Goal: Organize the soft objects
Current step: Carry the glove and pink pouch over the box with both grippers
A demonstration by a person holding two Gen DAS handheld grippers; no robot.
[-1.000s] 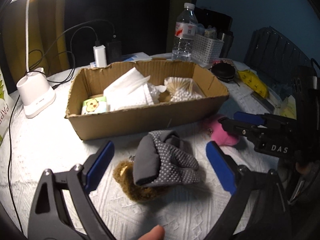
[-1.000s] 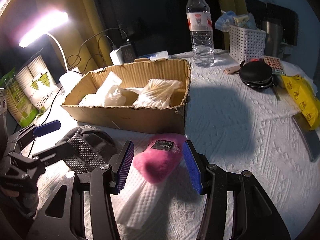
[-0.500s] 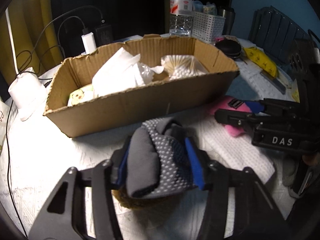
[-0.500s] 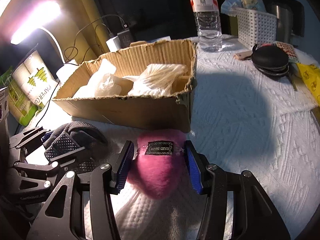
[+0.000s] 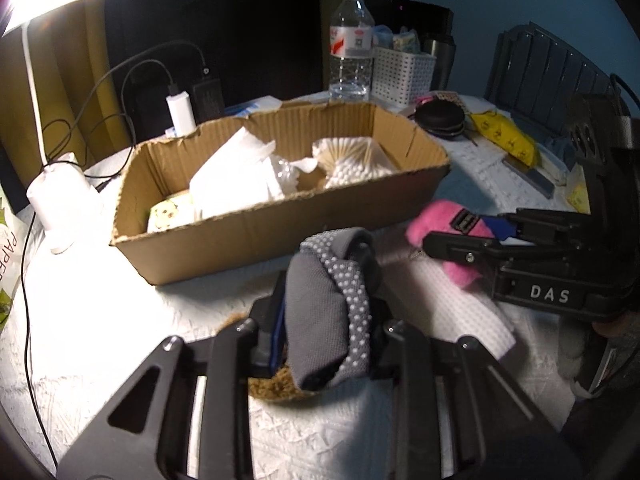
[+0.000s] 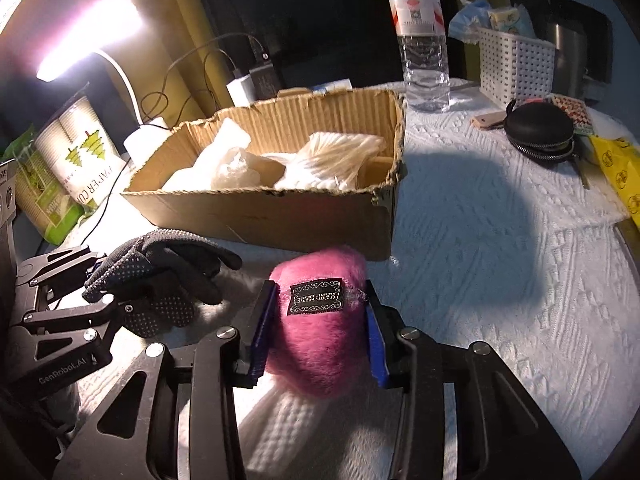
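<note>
A folded grey dotted glove (image 5: 328, 312) is pinched in my left gripper (image 5: 324, 320), which is shut on it just above a brown fuzzy item (image 5: 272, 384) on the table. The same glove (image 6: 156, 276) shows at the left of the right wrist view, inside the left gripper (image 6: 92, 280). A pink fluffy pouch (image 6: 320, 320) with a black label sits between the blue pads of my right gripper (image 6: 318, 324), whose jaws are closing and pressing its sides. In the left wrist view the pink pouch (image 5: 444, 232) shows at the right. The cardboard box (image 5: 280, 224) stands just behind both.
The box (image 6: 280, 216) holds tissue, plastic wrap and a cotton-swab pack. A white folded towel (image 6: 320, 432) lies under the pouch. A desk lamp (image 5: 60, 200), cables, a water bottle (image 6: 420, 40), a white basket (image 6: 516, 68), a black round case (image 6: 540, 132) and a yellow packet (image 5: 504, 140) surround it.
My left gripper went from wide open to shut on the grey glove and lifted it slightly. My right gripper narrowed onto the pink pouch, which now sits squeezed between the pads.
</note>
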